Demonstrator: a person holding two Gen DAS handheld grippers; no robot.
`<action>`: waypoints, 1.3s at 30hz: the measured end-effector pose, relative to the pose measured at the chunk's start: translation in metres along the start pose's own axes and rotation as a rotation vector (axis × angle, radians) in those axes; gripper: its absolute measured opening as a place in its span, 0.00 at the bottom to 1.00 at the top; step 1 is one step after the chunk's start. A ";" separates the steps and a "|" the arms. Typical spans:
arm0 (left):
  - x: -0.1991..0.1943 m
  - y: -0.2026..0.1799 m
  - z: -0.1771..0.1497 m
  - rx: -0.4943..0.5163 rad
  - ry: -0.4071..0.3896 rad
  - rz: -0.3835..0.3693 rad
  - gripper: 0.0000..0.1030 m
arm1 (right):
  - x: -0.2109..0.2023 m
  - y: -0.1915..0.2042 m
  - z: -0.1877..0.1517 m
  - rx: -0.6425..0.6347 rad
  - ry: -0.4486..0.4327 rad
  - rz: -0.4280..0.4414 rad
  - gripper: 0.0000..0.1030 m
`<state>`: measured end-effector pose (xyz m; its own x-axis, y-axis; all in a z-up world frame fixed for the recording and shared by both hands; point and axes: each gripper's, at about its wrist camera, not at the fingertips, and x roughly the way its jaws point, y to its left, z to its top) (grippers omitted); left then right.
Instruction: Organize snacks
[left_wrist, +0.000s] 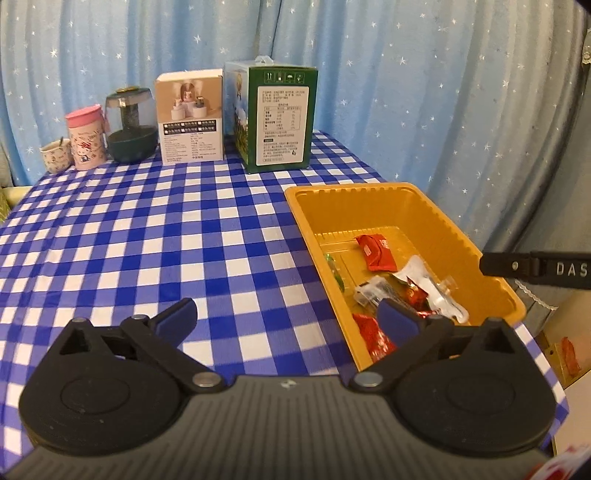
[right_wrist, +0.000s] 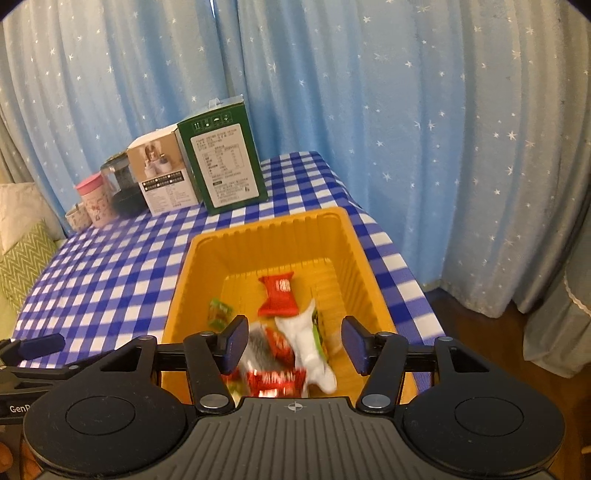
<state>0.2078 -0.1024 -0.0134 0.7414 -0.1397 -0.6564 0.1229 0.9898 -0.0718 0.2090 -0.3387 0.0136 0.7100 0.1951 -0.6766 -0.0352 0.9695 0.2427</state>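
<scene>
Both jaws spread, empty, above yellow bin (right_wrist: 275, 236) of red (right_wrist: 277, 293) and white snack packets (right_wrist: 308, 343).

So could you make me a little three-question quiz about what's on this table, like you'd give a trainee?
1. True or false: the yellow bin is empty.
2. Which stands nearest the bin: A) pink cup B) green box C) dark jar?
3. Fill in: the tablecloth is checked white and ____.

Key:
1. False; it holds snack packets, including a red packet.
2. B.
3. Blue.
</scene>
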 end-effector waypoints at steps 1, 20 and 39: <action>-0.008 0.000 -0.002 -0.002 -0.007 -0.002 1.00 | -0.006 0.001 -0.003 0.000 0.003 -0.003 0.58; -0.121 -0.011 -0.021 -0.004 -0.045 0.022 1.00 | -0.114 0.041 -0.056 -0.012 0.020 -0.025 0.82; -0.177 -0.020 -0.059 -0.038 -0.008 0.043 1.00 | -0.174 0.063 -0.084 -0.038 0.013 -0.032 0.82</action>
<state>0.0349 -0.0961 0.0596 0.7506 -0.0970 -0.6536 0.0659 0.9952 -0.0720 0.0240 -0.2990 0.0886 0.7017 0.1658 -0.6929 -0.0398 0.9801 0.1943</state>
